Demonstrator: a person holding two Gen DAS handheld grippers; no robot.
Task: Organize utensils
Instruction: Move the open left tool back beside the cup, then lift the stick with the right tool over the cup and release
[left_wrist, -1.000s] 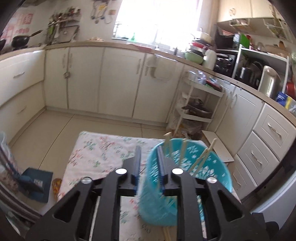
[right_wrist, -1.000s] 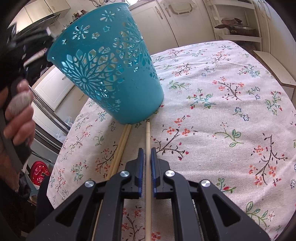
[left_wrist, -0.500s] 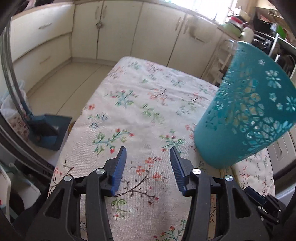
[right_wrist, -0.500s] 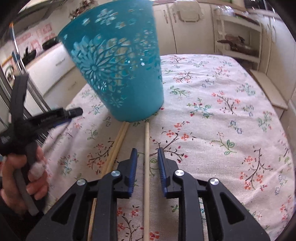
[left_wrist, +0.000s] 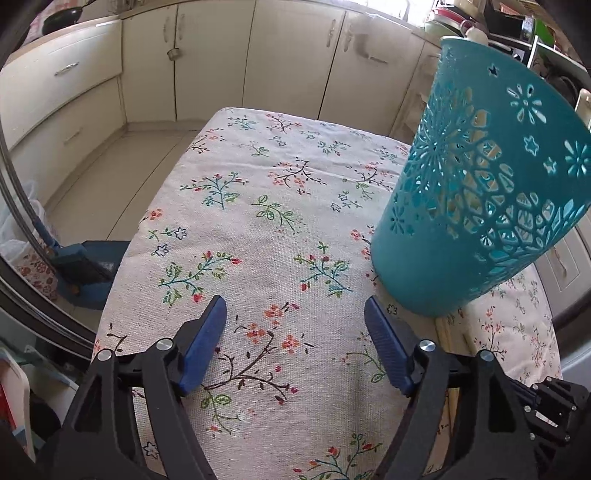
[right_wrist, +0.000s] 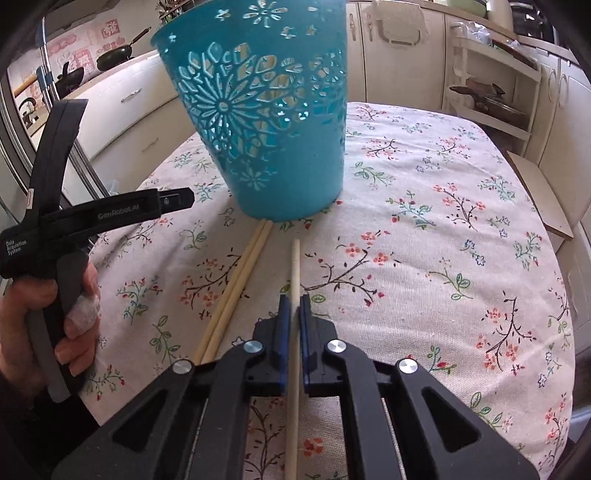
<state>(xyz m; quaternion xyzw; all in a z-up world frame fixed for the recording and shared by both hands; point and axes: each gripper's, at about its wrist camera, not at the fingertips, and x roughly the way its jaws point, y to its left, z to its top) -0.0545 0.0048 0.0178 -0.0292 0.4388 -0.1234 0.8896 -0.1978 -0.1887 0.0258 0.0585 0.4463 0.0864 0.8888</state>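
Now, through the left wrist camera, we see our left gripper low over the floral tablecloth, its blue-padded fingers spread wide and opening further, with only cloth between them. To the right stands the teal cut-out basket, upright on the cloth and just beyond the right-hand finger, apart from it. Pale sticks show through its pierced wall, though we cannot tell how many. Near the right edge, below the basket's base, a strip of light wood peeks out beside the finger. Cream cabinets run along the far side of the room, and a blue dustpan lies on the floor to the left of the table.

Turning to the right wrist camera, we find our right gripper with its fingers pressed together on a single chopstick, which lies along the cloth and points toward the basket, its far tip stopping just short of the base. To its left, two more chopsticks lie side by side, touching each other, their far ends reaching the basket's foot. At the left edge, a hand grips the handle of the other gripper, a bandage on one finger. A white shelf rack stands far right.
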